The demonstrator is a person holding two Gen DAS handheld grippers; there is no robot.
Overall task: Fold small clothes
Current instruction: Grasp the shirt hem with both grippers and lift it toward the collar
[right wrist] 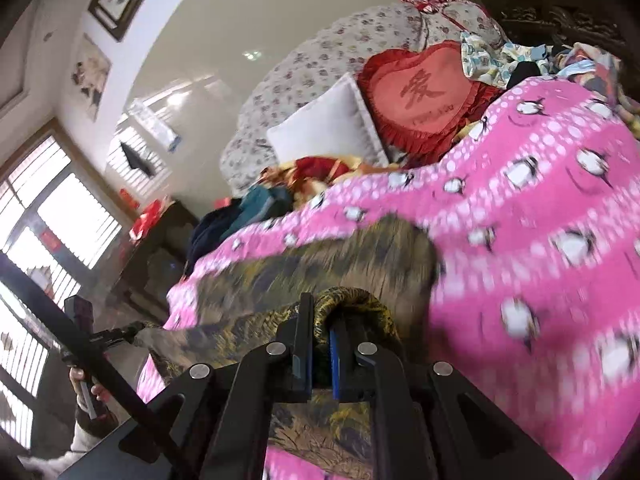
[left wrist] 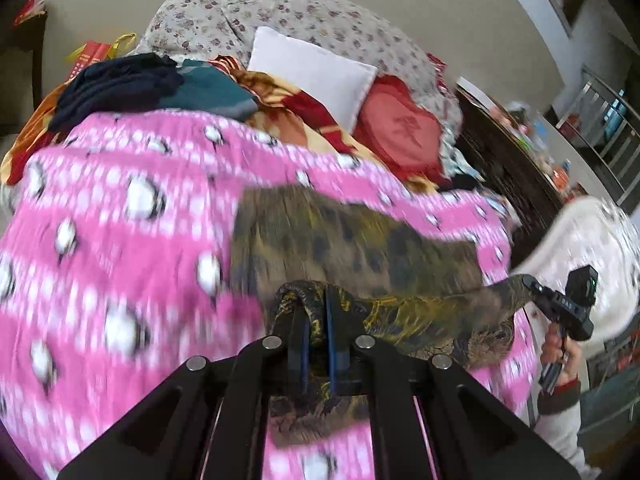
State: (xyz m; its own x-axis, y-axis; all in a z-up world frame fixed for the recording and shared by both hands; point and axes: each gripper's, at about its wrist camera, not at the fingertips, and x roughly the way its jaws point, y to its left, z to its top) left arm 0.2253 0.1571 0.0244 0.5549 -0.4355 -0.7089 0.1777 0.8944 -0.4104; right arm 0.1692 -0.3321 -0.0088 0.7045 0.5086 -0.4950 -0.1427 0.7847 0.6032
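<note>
A small olive and yellow patterned garment (left wrist: 352,240) lies on the pink penguin blanket (left wrist: 120,200). My left gripper (left wrist: 317,300) is shut on one near corner of it. My right gripper (right wrist: 322,312) is shut on the other near corner (right wrist: 352,300). The near edge hangs stretched between the two grippers. In the left wrist view the right gripper (left wrist: 532,286) shows at the right, clamped on the cloth. In the right wrist view the left gripper (right wrist: 132,330) shows at the lower left. The rest of the garment (right wrist: 320,256) lies on the blanket (right wrist: 540,200). Both views are motion-blurred.
Dark blue and teal clothes (left wrist: 152,84) are piled at the far end of the bed. A white pillow (left wrist: 312,76), a red heart cushion (left wrist: 400,124) and a floral quilt (left wrist: 300,12) lie behind. A dark wooden cabinet (left wrist: 516,164) and a white chair (left wrist: 592,248) stand at the right.
</note>
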